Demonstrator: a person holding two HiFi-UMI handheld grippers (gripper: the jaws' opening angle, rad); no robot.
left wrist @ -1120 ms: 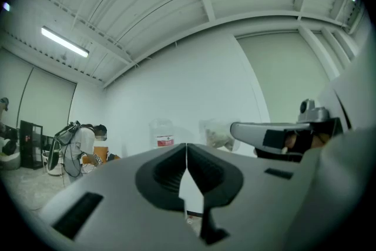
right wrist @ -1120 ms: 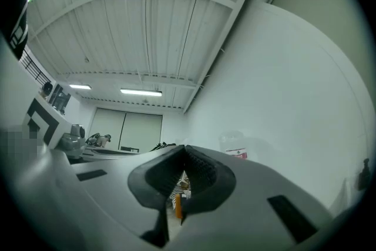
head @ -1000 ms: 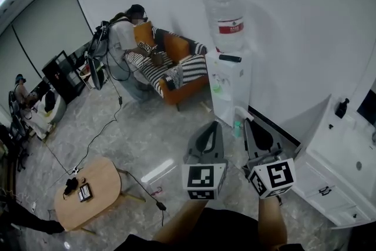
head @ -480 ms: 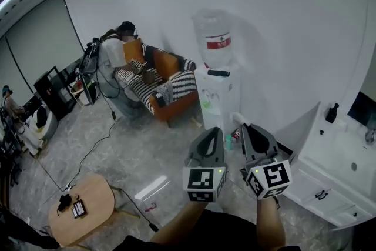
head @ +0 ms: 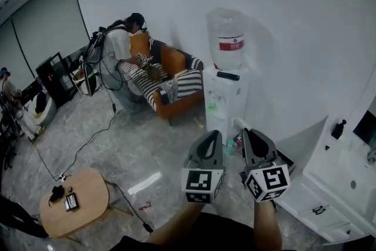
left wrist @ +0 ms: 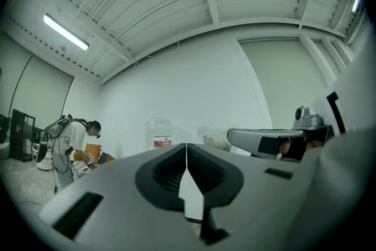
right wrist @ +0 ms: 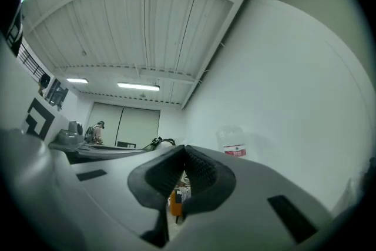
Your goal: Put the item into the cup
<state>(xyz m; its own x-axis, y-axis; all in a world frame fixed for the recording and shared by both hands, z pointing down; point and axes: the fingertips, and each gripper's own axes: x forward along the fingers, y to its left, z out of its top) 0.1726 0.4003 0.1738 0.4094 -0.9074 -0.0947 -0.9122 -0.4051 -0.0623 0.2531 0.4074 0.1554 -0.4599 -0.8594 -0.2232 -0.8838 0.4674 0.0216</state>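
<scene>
White wall [head: 294, 20] and grey veined floor [head: 147, 144] fill my views, and nowhere among them is a cup or an item to drop into one. The task's things are out of sight, so I can't place them against either claw.

My left claw [head: 211, 138] and right claw [head: 252, 139] are raised side by side in front of me. Both are pinched together and empty. In the left gripper view the pads meet in a thin line. The right gripper view shows the same, with a sliver of the orange sofa [head: 170, 76] in the gap below the tips.

Just beyond the claws a water dispenser [head: 225, 100] stands at the floor's far edge, against the wall. A person [head: 117, 47] bends over the sofa further along that edge. A white cabinet [head: 341, 185] fills the right corner. A small wooden desk [head: 88, 197] sits near the floor's left corner, and a dark cable [head: 94, 138] trails across the floor toward it.

The main risk, I judge, is searching with both claws up. I could knock the dispenser, which is close ahead, or catch a foot in the cable. Both claws would also have to spread before they could take anything.
</scene>
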